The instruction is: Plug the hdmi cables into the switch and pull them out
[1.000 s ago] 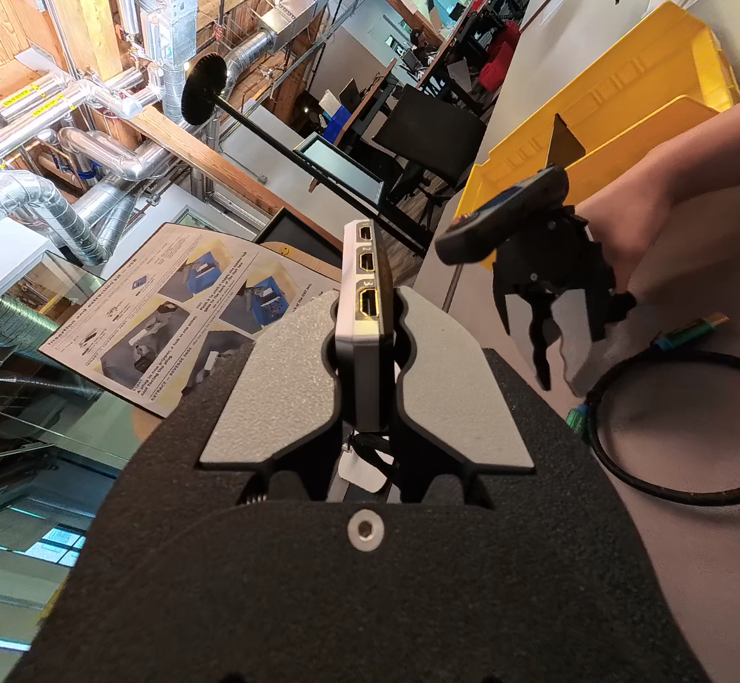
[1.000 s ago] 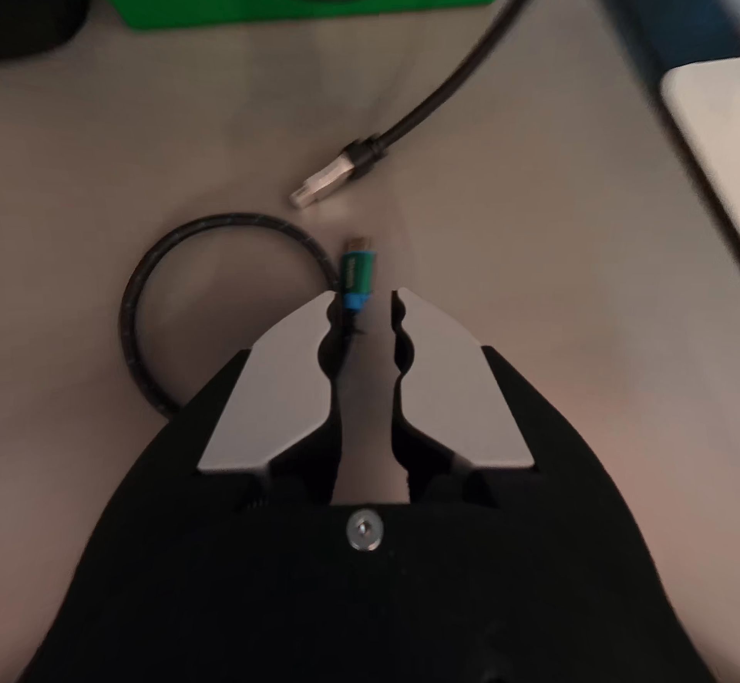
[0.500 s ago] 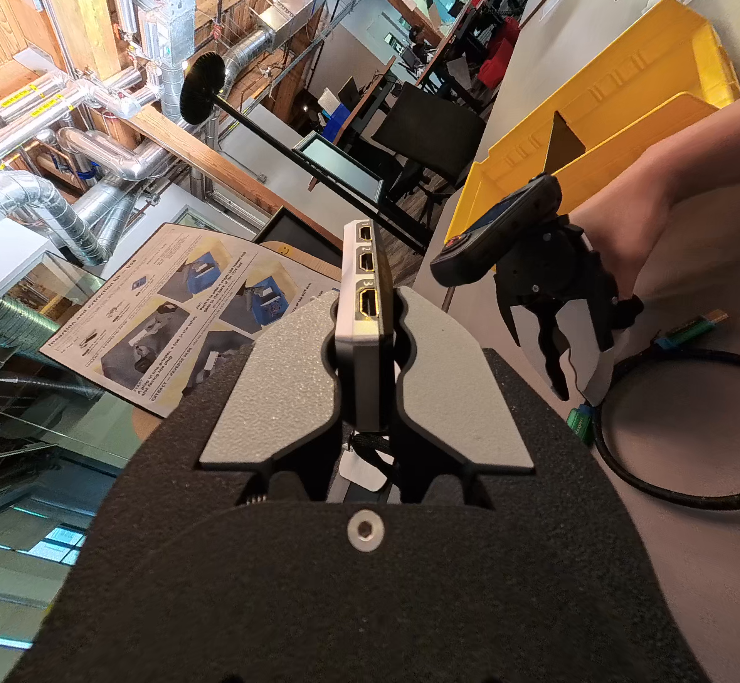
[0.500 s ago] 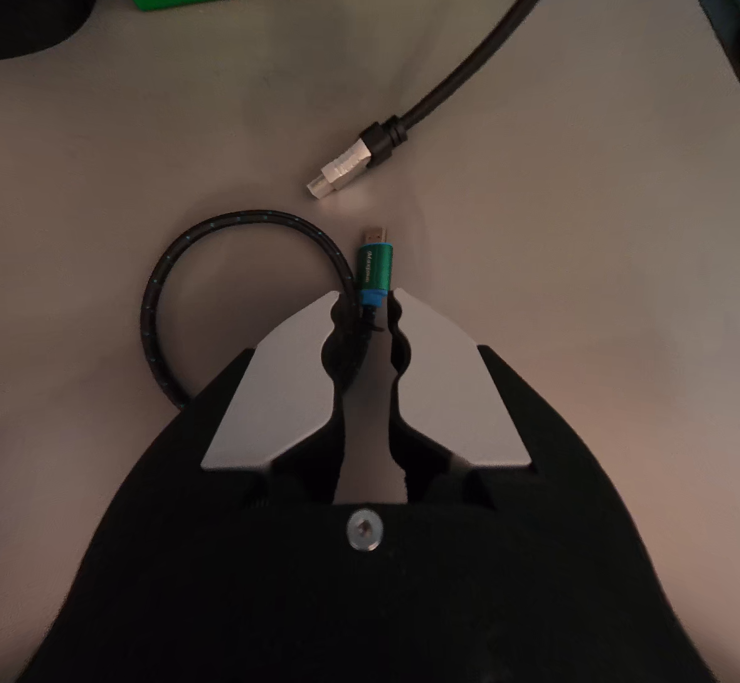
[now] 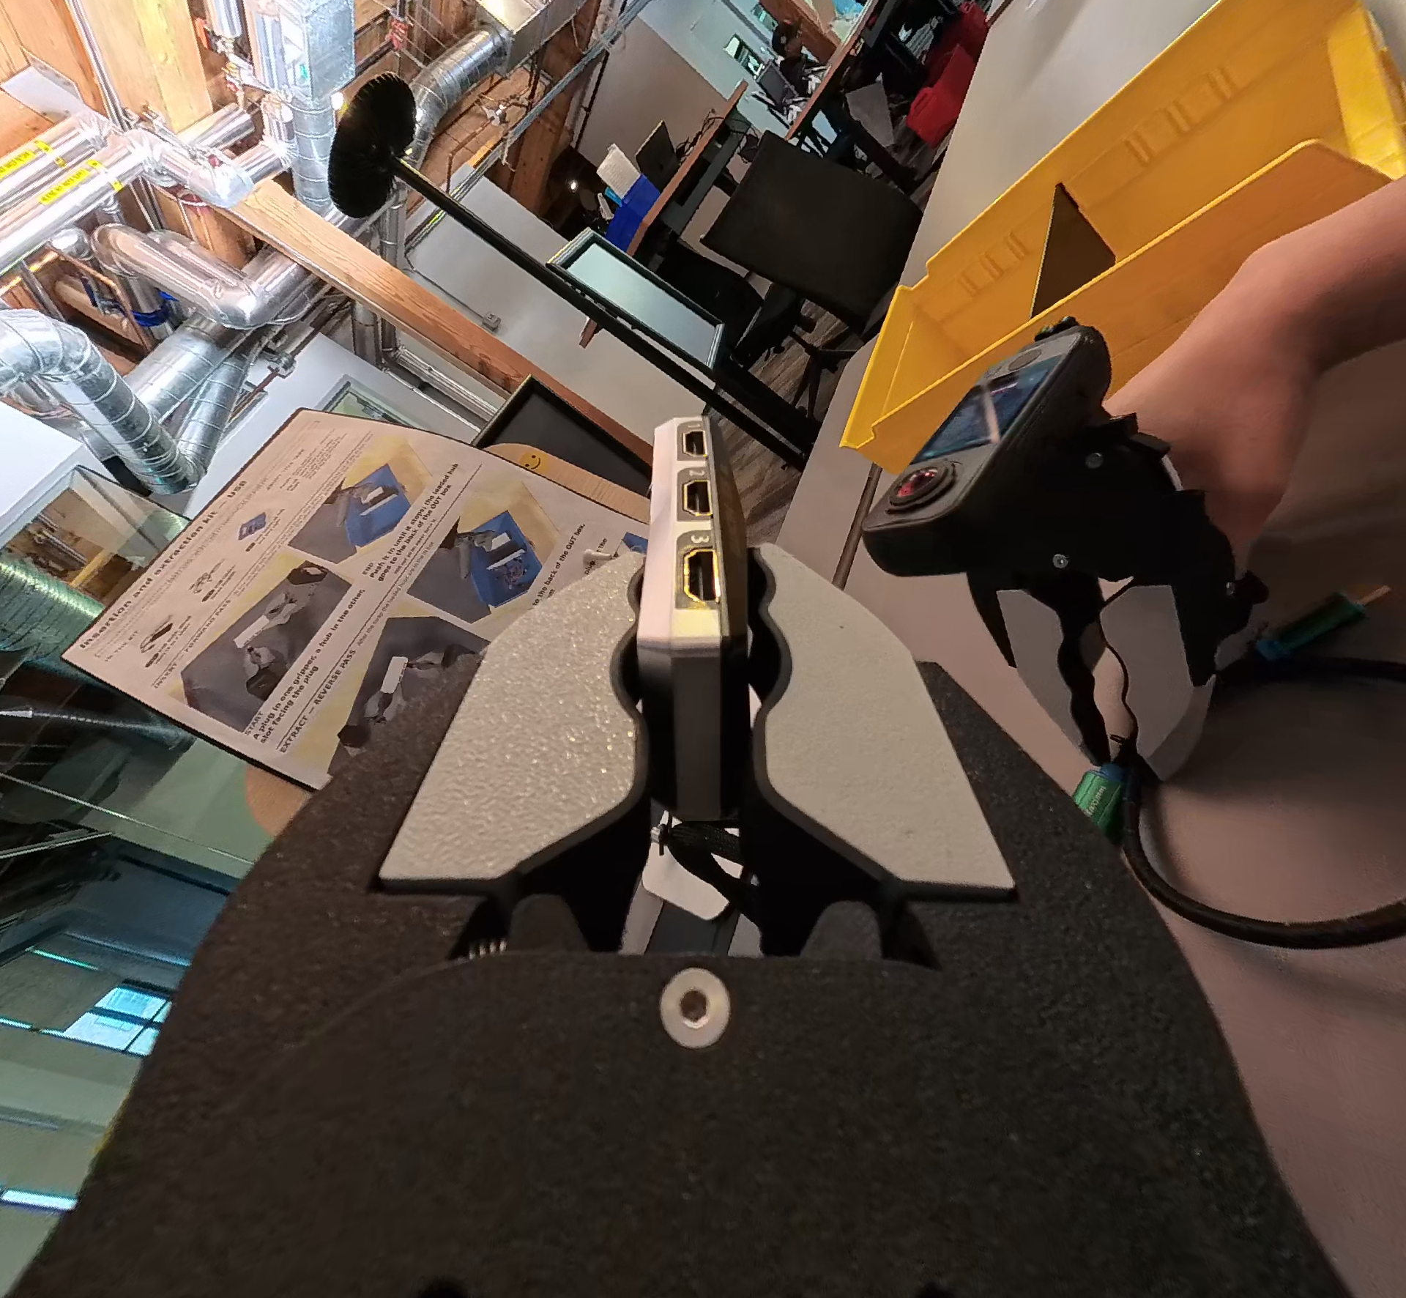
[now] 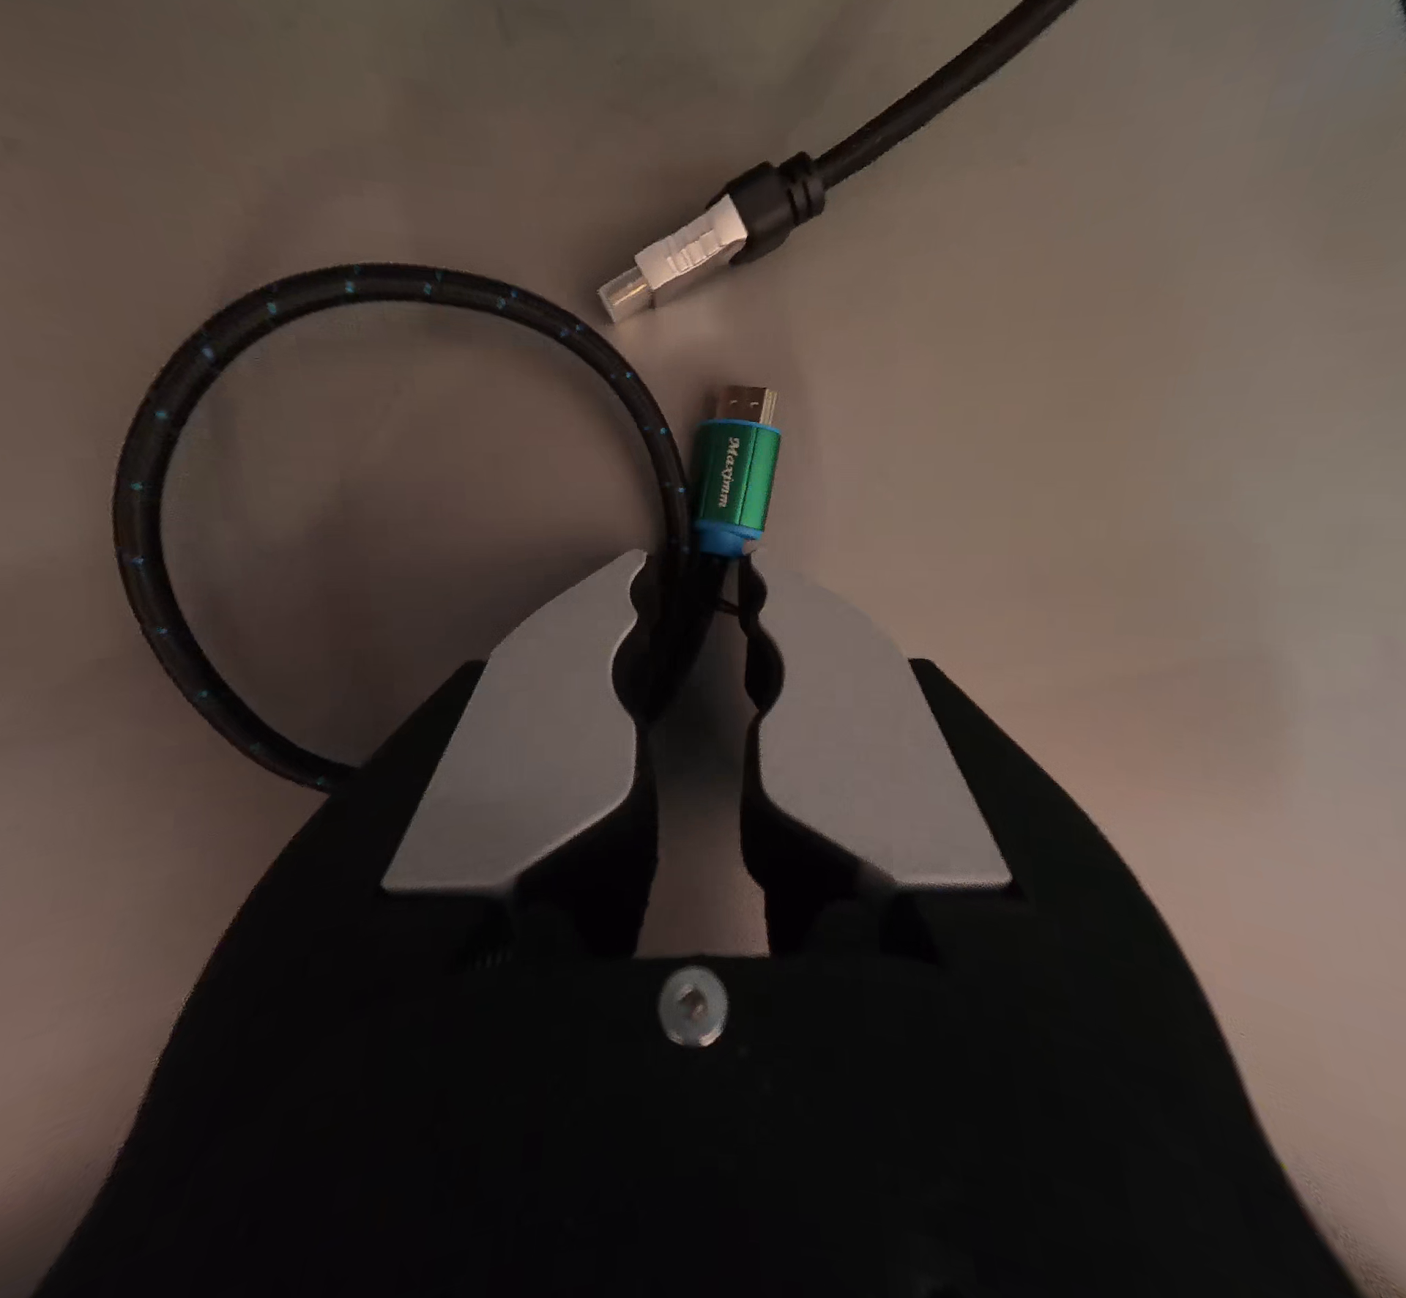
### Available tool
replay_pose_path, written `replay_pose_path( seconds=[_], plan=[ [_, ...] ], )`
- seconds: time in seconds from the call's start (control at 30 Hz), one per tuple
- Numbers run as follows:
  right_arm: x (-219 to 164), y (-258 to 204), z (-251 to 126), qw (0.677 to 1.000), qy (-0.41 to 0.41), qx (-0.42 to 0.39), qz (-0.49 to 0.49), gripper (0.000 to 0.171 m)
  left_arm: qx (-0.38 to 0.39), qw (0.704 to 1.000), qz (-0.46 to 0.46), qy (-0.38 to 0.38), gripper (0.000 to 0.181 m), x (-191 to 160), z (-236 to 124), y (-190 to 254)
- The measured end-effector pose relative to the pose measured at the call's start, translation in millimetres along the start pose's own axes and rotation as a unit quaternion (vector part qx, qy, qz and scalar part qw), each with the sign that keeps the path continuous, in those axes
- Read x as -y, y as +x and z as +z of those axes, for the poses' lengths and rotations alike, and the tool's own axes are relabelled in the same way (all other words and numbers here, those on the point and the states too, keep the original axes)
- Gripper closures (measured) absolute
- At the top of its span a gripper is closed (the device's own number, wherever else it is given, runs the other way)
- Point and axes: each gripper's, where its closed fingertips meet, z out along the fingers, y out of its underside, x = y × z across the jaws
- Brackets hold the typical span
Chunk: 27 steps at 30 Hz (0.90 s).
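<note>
Left view bright, edge-warped; right view dim.

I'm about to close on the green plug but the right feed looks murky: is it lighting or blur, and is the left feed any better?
Right wrist view: dim, the gripper's own shadow darkening the table, yet the green plug is sharp; slight softness only at the frame edges. Left wrist view: bright daylight, the switch crisp, with strong wide-angle bending of the yellow bin and background.

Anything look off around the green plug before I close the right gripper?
Yes: the right gripper is open over the braided cable just behind the green plug, not the plug body. The cable's loop curls back under the left finger, so closing may pinch two strands.
</note>
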Motion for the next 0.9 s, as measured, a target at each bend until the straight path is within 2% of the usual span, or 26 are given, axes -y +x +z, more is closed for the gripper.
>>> replay_pose_path(
  seconds=[0.27,0.43,0.7,0.9],
  plan=[
    [5.0,0.5,5.4,0.996,0.047,0.034,0.068,0.149,0.007,1.0,-0.005,-0.007,0.158,-4.6,-0.8,-3.5],
    [4.9,-3.0,4.8,0.995,0.04,0.05,0.079,0.143,0.01,1.0,0.005,-0.013,0.158,-5.6,-1.4,-3.9],
    [5.7,1.6,6.4,0.997,0.03,0.03,0.07,0.153,0.02,1.0,-0.001,-0.023,0.158,-10.4,-1.1,-8.1],
    [20.5,10.6,-32.5,0.994,0.075,0.025,0.071,0.157,0.042,0.997,0.028,-0.059,0.159,-22.3,0.6,-12.9]
  ],
)
